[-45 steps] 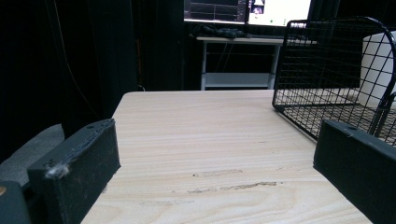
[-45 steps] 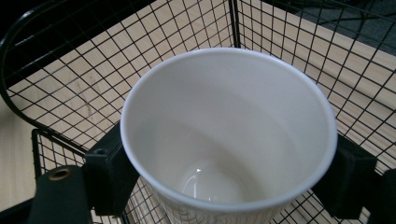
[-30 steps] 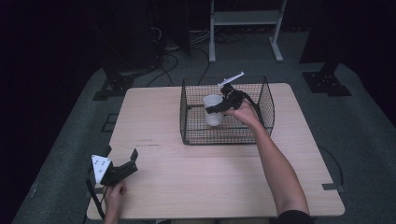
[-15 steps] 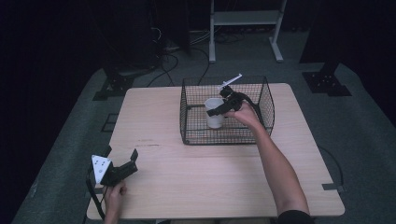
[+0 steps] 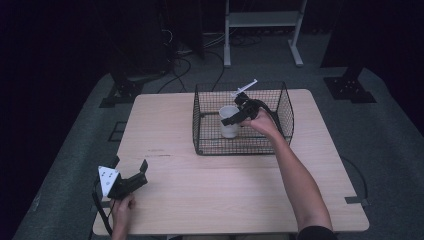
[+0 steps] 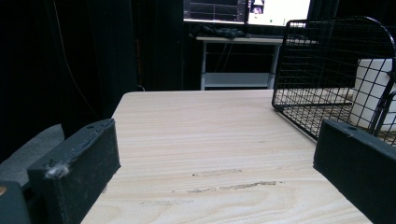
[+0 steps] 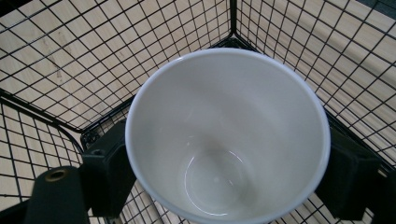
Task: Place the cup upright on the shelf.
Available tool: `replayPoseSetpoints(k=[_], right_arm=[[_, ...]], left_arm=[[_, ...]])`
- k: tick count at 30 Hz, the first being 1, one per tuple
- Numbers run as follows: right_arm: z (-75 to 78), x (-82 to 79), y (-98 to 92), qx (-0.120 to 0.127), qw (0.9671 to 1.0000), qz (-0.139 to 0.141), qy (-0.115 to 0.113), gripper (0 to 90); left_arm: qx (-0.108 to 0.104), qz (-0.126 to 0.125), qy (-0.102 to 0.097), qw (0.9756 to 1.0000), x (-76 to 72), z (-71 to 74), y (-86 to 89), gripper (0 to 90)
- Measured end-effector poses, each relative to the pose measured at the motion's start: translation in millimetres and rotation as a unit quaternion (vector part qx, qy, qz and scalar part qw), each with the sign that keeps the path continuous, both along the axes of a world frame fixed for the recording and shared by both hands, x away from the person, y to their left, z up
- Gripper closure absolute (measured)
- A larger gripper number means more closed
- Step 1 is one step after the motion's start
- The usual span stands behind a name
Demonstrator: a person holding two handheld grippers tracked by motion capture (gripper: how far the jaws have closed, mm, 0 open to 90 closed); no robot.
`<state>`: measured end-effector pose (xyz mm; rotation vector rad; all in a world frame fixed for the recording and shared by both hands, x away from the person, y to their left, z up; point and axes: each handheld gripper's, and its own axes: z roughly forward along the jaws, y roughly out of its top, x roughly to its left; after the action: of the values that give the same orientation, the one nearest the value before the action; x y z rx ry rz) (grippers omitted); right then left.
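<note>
A black wire basket (image 5: 243, 120) stands on the far middle of the wooden table (image 5: 210, 195). Inside the basket, a white cup (image 5: 228, 121) stands upright. The right gripper (image 5: 235, 116) reaches into the basket from above, its jaws pressed against opposite sides of the cup, grasping it. The left gripper (image 5: 131, 180) rests well apart from the basket, near the table's front left corner, jaws spread wide with nothing between them.

Wooden table (image 5: 210, 200) bearing wire basket (image 5: 210, 145)
</note>
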<state>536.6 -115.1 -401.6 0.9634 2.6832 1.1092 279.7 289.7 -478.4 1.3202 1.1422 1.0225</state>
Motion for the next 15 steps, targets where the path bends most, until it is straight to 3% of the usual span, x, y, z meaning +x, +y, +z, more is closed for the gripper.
replayPoseSetpoints(k=[15], right_arm=[[3.8,-3.9,2.8,-0.001,0.9999,0.006,-0.009,16.7]], left_arm=[[0.001,0.000,0.000,1.0000,0.1,-0.1,-0.2,0.0]])
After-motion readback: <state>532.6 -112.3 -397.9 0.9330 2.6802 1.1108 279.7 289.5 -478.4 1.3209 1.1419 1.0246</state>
